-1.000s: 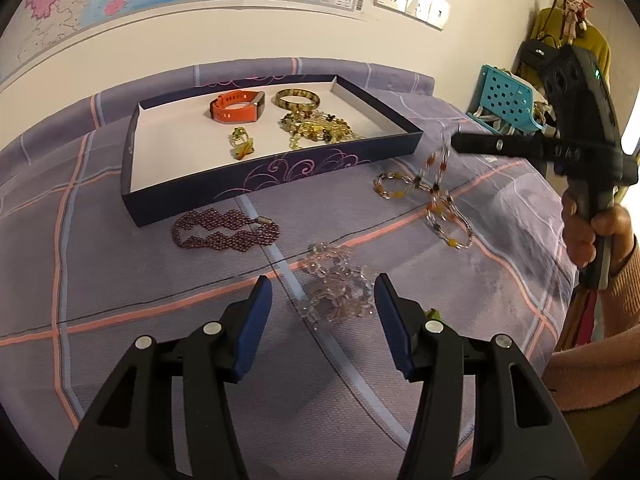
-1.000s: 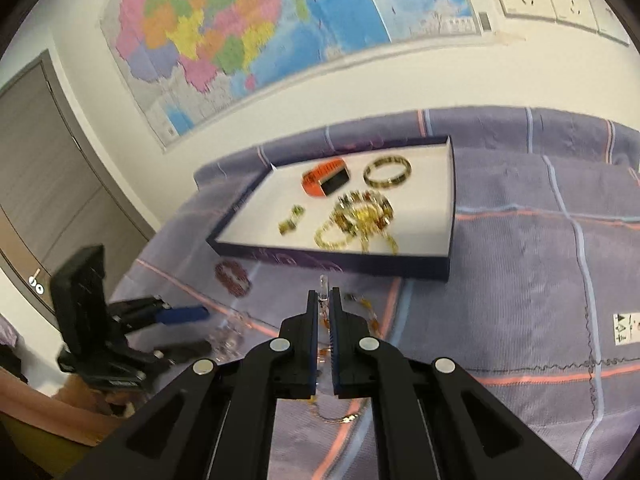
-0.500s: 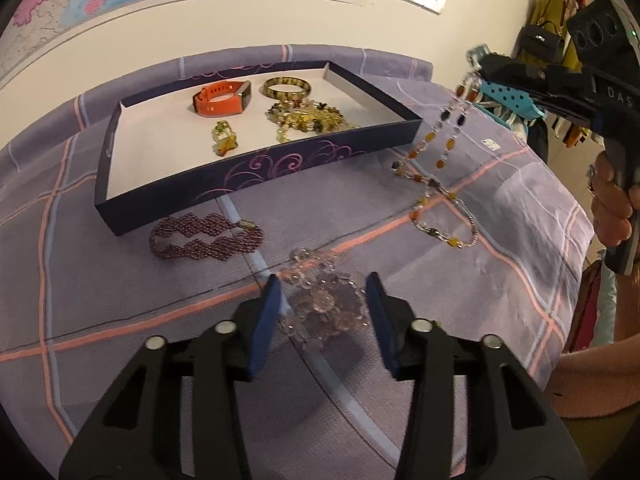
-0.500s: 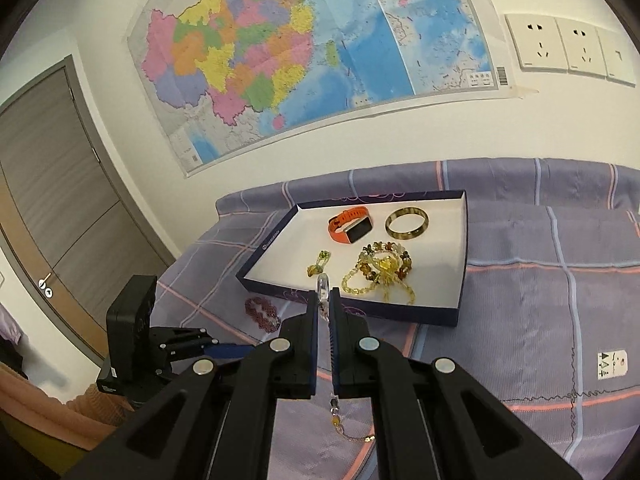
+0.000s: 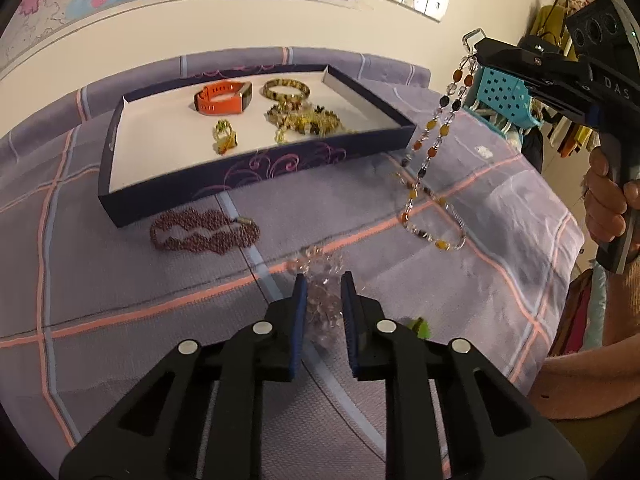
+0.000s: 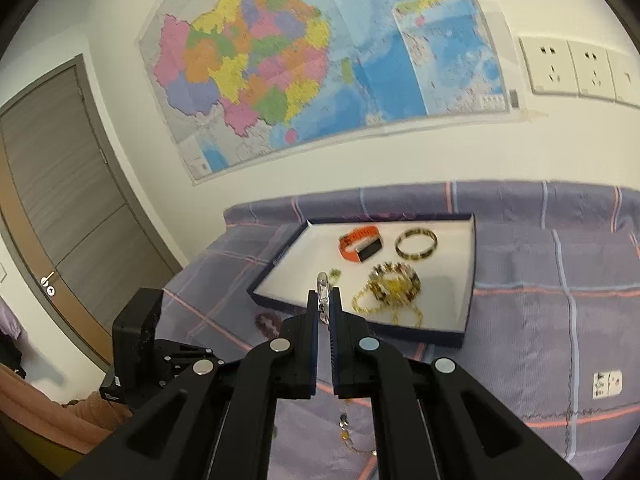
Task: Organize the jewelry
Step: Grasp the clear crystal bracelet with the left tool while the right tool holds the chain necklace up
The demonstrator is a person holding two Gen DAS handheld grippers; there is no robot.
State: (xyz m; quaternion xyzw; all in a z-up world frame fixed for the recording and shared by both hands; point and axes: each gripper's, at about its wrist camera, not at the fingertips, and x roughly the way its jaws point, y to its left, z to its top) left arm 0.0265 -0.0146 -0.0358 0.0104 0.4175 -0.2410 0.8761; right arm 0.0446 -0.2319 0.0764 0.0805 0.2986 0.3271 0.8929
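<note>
Purple plaid bedding (image 5: 100, 272) carries a dark navy white-lined tray (image 5: 256, 176), with a maroon beaded bracelet (image 5: 204, 234) just beside its front wall. Nearer, the left gripper (image 5: 323, 292) is clenched around a clear crystal bead cluster (image 5: 320, 268), low over the cloth. Rightward, the raised right gripper (image 6: 325, 300) pinches the clasp of an amber-and-clear beaded necklace (image 5: 432, 148); its dangling tail could snag the tray wall.

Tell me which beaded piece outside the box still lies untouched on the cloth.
The dark red beaded necklace, flat beside the box. The clear one sits between the left gripper; the amber chain hangs from the right gripper.
</note>
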